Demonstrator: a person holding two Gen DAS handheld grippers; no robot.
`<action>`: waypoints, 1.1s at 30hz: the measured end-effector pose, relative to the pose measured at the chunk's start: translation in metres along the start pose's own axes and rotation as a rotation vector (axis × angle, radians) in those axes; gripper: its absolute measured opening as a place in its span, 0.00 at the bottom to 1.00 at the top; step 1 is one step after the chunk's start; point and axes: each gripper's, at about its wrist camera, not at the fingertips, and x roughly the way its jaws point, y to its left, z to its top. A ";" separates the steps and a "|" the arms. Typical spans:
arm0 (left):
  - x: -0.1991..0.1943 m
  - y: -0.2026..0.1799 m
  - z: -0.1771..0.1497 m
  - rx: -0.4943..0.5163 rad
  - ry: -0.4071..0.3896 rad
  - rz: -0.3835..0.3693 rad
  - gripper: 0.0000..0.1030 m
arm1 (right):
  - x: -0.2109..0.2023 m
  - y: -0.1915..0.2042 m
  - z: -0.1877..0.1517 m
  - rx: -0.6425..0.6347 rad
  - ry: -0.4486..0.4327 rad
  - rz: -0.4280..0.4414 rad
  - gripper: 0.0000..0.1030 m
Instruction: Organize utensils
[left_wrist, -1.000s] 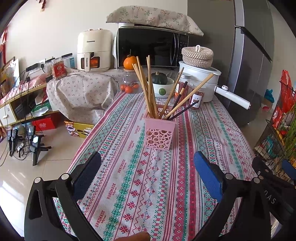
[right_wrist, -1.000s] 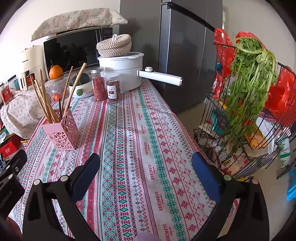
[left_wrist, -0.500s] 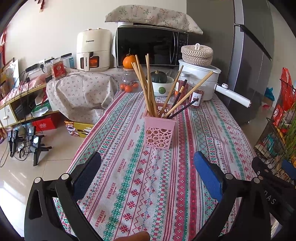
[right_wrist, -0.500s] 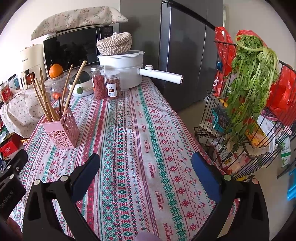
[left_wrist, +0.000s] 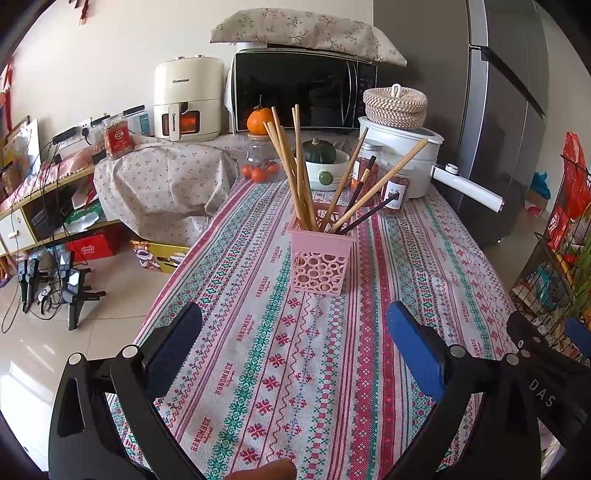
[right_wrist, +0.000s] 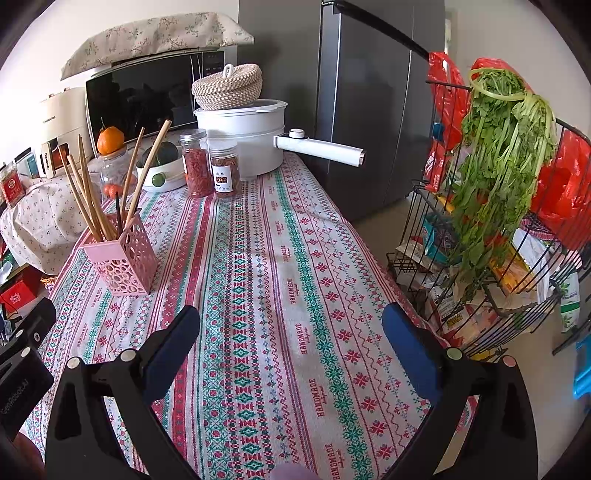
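A pink perforated utensil holder (left_wrist: 320, 260) stands on the patterned tablecloth (left_wrist: 280, 362); it also shows at the left of the right wrist view (right_wrist: 122, 260). It holds several wooden chopsticks (left_wrist: 295, 166) and two dark ones (left_wrist: 364, 218), all leaning outward. My left gripper (left_wrist: 293, 345) is open and empty, above the cloth in front of the holder. My right gripper (right_wrist: 291, 341) is open and empty, over the cloth to the right of the holder.
At the table's far end stand a white pot with a long handle (right_wrist: 251, 138), two spice jars (right_wrist: 208, 168), a bowl with a squash (left_wrist: 325, 166) and a microwave (left_wrist: 303, 94). A wire rack with greens (right_wrist: 498, 206) stands right of the table. A fridge (right_wrist: 369, 96) is behind.
Both grippers have risen or drawn back slightly; the holder sits a little lower and closer in the left wrist view. Both stay open and empty.
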 end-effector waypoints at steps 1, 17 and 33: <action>0.000 0.000 0.000 -0.001 0.001 0.000 0.93 | 0.000 0.000 0.000 0.000 0.001 0.000 0.93; 0.002 -0.002 -0.002 0.009 0.010 -0.003 0.93 | 0.001 0.000 0.000 0.001 0.005 0.001 0.93; 0.004 -0.004 -0.003 0.020 0.030 -0.006 0.93 | 0.006 0.003 -0.004 -0.019 0.036 0.009 0.93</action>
